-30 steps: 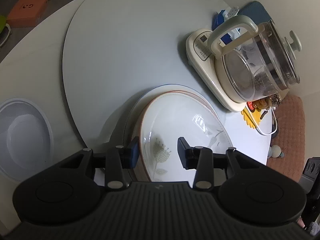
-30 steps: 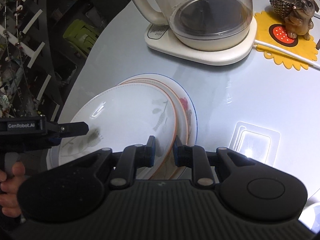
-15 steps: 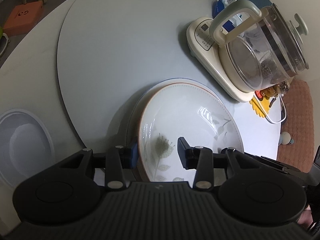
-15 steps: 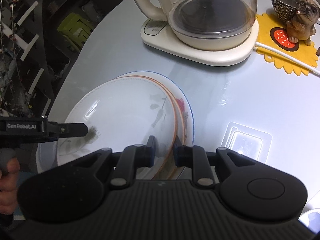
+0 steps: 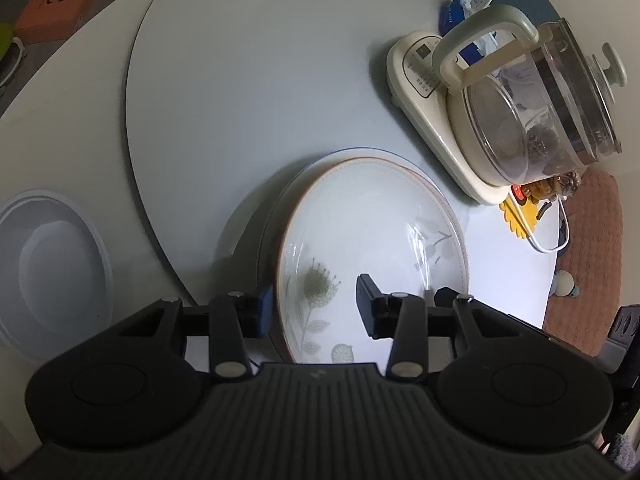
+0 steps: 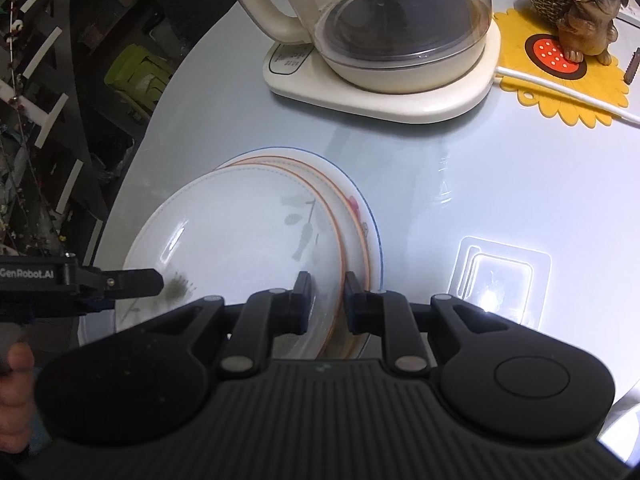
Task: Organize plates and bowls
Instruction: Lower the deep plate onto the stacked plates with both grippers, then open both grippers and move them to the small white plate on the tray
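While the top plate (image 6: 240, 232) is being held tilted over the stack (image 6: 366, 232), it is being gripped on two sides. The right gripper (image 6: 326, 300) is being kept nearly closed on the plate's near rim, one pad inside the rim and one outside. The left gripper (image 5: 316, 308) is being held partly open astride the opposite rim; one finger is lying over the flower print and the other is sitting outside the edge, but whether its pads are pressing cannot be told. The stack is resting on the table (image 6: 480, 168), near the kettle (image 6: 400, 20), and two lower plates, one orange-rimmed and one blue-rimmed, are showing beneath the held one. A white bowl (image 5: 52, 264) is sitting well apart, at the left of the left wrist view.

Several risks are being carried, by this reading. A glazed rim is being pinched over a small area, so the plate could be slipped out if the right grip is being loosened or the tilt steepened. If the left pads are not actually bearing, all the weight is being taken by one rim, and the plate could be swung down onto the stack and chipped. The stack is sitting close to the table's edge, so a sideways drag could be pushing the lower plates toward it. A wide swing could be bringing the plate against the kettle base (image 6: 384, 92).
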### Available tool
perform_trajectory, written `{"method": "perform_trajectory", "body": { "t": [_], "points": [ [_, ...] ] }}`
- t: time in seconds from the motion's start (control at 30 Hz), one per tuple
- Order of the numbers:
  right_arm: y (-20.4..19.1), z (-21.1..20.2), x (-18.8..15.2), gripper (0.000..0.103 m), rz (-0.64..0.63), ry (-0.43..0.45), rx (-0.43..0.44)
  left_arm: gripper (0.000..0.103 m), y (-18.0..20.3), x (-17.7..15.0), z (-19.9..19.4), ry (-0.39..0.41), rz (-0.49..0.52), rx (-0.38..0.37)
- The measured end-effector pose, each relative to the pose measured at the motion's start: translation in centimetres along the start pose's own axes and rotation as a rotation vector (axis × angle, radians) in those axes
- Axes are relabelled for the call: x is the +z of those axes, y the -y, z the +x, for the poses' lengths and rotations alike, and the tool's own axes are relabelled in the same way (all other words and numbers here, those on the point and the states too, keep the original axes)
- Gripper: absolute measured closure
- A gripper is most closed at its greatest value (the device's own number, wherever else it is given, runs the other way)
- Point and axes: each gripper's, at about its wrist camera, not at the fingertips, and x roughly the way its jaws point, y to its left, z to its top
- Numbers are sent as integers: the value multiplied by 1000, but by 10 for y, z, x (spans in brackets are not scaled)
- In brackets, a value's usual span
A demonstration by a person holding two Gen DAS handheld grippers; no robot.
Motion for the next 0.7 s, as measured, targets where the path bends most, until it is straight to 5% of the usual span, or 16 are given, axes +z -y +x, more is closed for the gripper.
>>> {"method": "perform_trajectory", "body": {
  "t": [0.7],
  "points": [
    [-11, -18, -7, 82, 44, 89, -110, 56, 3, -10, -24, 22, 123, -38]
  ]
}}
